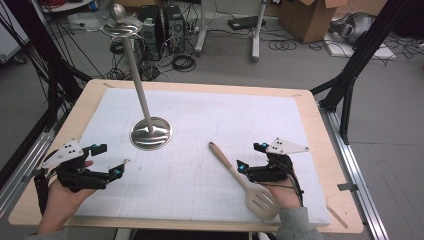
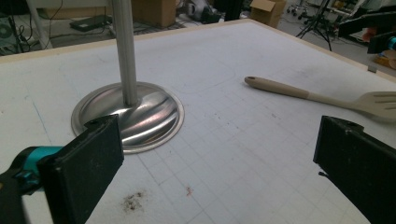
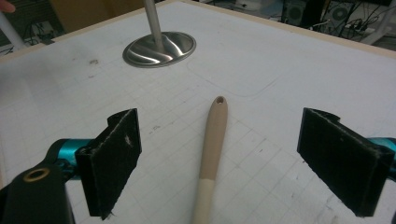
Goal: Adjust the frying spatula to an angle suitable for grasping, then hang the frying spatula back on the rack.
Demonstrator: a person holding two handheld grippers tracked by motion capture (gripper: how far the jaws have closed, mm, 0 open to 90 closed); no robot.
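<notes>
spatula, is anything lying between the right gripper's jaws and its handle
Nothing visible does. The right gripper stands open with the spatula handle lying on the bare mat between its jaws. The metal stand sits farther off, well clear.

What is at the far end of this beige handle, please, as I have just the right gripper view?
Observer: A slotted head: it is a wooden spatula lying flat on the white mat.
Operator: Thank you. Does the left hand-held gripper hold anything?
Observer: No, the left hand-held gripper is open and empty, near the mat's left edge.
Operator: And what tops the metal pole?
Observer: The pole carries a round metal plate with a rounded knob above it.
</notes>
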